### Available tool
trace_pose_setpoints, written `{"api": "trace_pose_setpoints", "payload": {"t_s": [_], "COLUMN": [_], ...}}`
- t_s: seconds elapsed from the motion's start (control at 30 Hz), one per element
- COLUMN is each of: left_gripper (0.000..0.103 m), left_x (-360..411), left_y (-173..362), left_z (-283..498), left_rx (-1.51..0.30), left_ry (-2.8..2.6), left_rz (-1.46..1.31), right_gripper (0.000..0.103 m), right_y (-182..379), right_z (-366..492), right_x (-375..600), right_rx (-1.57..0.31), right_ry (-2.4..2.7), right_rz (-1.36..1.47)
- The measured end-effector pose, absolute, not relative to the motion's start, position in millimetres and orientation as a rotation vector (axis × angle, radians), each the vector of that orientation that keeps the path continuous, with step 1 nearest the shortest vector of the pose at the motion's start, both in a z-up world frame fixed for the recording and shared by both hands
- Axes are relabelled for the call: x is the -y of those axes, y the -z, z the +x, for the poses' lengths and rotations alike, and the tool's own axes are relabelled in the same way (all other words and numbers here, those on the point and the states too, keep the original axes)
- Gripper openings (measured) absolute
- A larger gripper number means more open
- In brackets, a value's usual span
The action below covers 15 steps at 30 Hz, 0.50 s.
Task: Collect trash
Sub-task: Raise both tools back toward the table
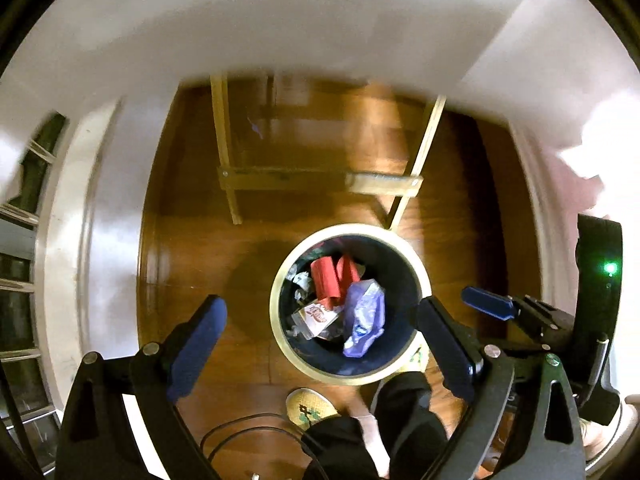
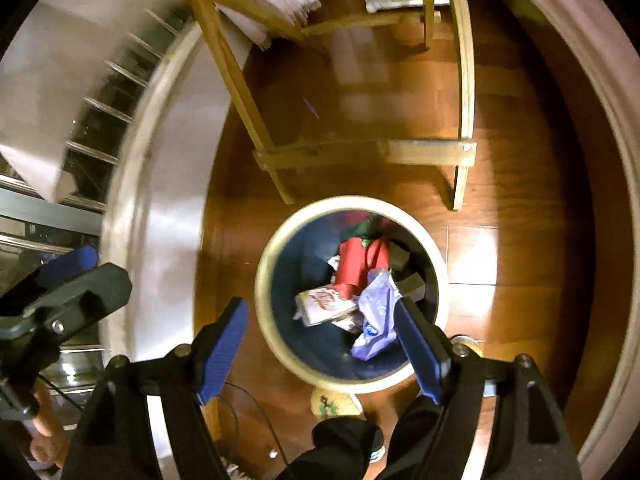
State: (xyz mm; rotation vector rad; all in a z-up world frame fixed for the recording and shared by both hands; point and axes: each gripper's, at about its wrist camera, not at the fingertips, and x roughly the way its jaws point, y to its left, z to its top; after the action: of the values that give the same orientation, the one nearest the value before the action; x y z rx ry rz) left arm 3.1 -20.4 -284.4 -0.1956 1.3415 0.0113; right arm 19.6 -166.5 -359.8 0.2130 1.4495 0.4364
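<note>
With nothing between the fingers, left gripper (image 1: 320,332) and right gripper (image 2: 322,338) both spread wide above the trash bin (image 1: 425,280), presumably just unloaded. Below, inside it: red carton (image 1: 325,278), purple wrapper (image 1: 364,320), printed packet (image 1: 318,314). Beyond, wooden table legs (image 1: 228,160) on the floor.

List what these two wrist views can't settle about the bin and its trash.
- Bin depth and lower trash: both views, buried under the red item and purple bag.
- Printing on the carton: too small and blurred.
- Bin's near rim: right wrist view, crossed by a right gripper finger; left gripper does likewise in its view.
- Items at the far wall: right wrist view, smeared by motion blur.
</note>
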Motion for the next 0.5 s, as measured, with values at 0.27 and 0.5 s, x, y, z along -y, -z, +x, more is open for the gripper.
{"api": "trace_pose_setpoints", "payload": {"t_s": [0.27,0.5], "left_gripper": [0.096,0.096], "left_x": [20,20], "left_y": [141,21], "left_z": [-1,-3], "left_rx": [-1.184,-1.025], "left_ry": [0.051,0.108], "left_rz": [-0.199,-0.204], "right_gripper": [0.075,0.075], "right_y": [216,98], "right_z": [16,16], "right_x": [180,193], "right_rx": [-1.337,-1.212], "right_ry": [-0.462,-0.461], "right_rz": [0.253,0.28]}}
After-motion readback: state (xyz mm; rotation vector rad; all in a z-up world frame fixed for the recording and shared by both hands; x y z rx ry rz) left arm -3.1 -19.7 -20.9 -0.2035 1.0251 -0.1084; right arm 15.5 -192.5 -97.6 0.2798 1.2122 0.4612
